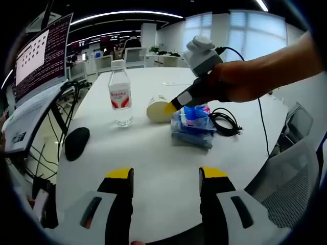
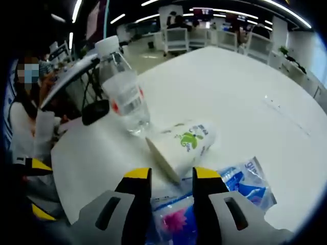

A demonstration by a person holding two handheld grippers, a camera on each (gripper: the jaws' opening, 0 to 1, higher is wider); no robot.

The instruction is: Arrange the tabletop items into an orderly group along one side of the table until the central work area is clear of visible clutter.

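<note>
A paper cup [image 1: 158,108] [image 2: 188,142] lies on its side on the white table [image 1: 153,153], mouth toward my right gripper. Left of it a clear water bottle [image 1: 120,94] [image 2: 125,97] with a red label stands upright. A blue tissue pack [image 1: 193,127] [image 2: 246,184] lies right of the cup. My right gripper [image 2: 171,176] [image 1: 169,107], held by a hand, hovers over the pack. Its jaws stand partly apart, with the cup's rim reaching in between the tips. My left gripper [image 1: 166,176] is open over bare table near the front edge.
A black mouse [image 1: 76,143] [image 2: 95,112] lies at the table's left side, near a monitor [image 1: 43,56] and its cables. A coiled black cable [image 1: 225,121] sits right of the tissue pack. Mesh chairs [image 1: 291,178] stand at the right edge. A seated person [image 2: 25,117] is beyond the table.
</note>
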